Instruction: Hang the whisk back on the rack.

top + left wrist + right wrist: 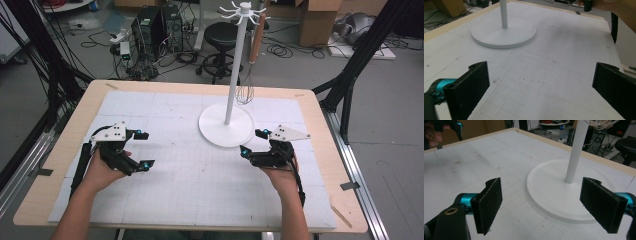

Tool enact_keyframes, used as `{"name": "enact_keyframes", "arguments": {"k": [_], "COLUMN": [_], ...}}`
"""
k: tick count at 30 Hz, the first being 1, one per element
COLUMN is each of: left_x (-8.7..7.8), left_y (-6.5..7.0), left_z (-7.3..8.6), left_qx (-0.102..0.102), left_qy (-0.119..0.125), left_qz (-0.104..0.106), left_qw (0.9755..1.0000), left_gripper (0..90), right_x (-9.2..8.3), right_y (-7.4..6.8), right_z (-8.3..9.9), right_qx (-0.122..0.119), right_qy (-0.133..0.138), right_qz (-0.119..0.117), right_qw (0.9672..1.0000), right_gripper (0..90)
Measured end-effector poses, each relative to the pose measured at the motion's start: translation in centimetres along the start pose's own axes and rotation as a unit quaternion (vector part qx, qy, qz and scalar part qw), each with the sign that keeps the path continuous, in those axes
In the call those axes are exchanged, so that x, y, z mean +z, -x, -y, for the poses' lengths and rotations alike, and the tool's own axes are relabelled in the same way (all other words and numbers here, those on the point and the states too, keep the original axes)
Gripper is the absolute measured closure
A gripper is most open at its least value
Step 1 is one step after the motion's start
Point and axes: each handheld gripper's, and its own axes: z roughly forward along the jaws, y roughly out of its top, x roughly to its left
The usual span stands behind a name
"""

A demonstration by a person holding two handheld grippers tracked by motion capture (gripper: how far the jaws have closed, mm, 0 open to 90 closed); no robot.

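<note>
A black stool (221, 35) and computer towers (156, 25) stand beyond the wooden table (320, 120).

Your left gripper (141, 150) and right gripper (253, 142) are black frames, each topped by a grey three-cornered plate dotted with small holes. Bright teal fittings sit at the base of flat, black, finely ribbed jaws. A black cable trails back along each bare, sleeveless forearm.

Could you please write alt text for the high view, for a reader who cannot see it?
A person's hands hold the left tool and right tool, both open and empty, above a white gridded mat on a wooden table. A white hook stand rises between them, a wire whisk hanging from it.
</note>
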Motion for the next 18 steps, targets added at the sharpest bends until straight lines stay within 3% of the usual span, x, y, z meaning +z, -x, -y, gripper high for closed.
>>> {"name": "enact_keyframes", "arguments": {"k": [18], "left_x": [0.28], "left_y": [-0.11], "left_z": [0.16], "left_qx": [-0.002], "left_qy": [-0.004], "left_qz": [-0.001], "left_qw": [1.0000], "left_gripper": [1.6], "right_x": [-0.13], "right_y": [-0.02], "right_z": [-0.01], "right_qx": [0.001], "right_qy": [0.002], "right_qz": [0.000], "right_qw": [1.0000], "right_gripper": [17.4]}}
